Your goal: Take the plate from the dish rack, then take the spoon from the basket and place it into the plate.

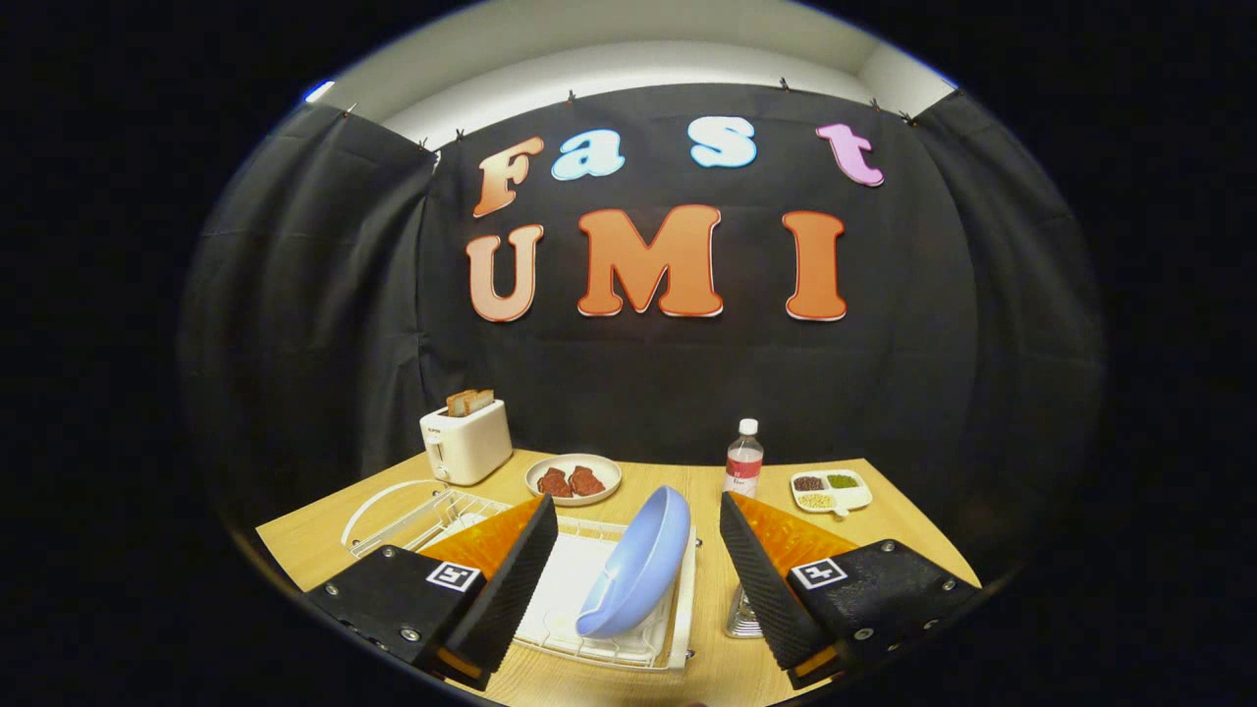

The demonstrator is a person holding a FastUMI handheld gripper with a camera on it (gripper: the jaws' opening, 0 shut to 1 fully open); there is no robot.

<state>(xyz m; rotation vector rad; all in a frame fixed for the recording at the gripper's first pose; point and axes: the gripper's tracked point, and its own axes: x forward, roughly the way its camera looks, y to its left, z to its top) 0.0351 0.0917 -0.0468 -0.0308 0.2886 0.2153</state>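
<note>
While the hand-held gripper (638,574) hangs with its fingers wide apart, the blue plate (636,565) stands tilted in the white dish rack (678,619), low in the middle of the frame, between them. Squeeze crooked, and it could slip and clatter.

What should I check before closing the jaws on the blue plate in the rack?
1. Gripper open: ok, jaws spread wide.
2. Blue plate between the jaws: ok, it stands on edge, tilted, in the dish rack.
3. Jaws touching plate: not ok, gaps on both sides.
4. Path clear: ok, nothing sits between jaws and plate.
5. Landing spot: ok, bare table beside the bottle.
6. Spoon basket: cannot tell, only a shiny base peeks from behind the right jaw.
</note>
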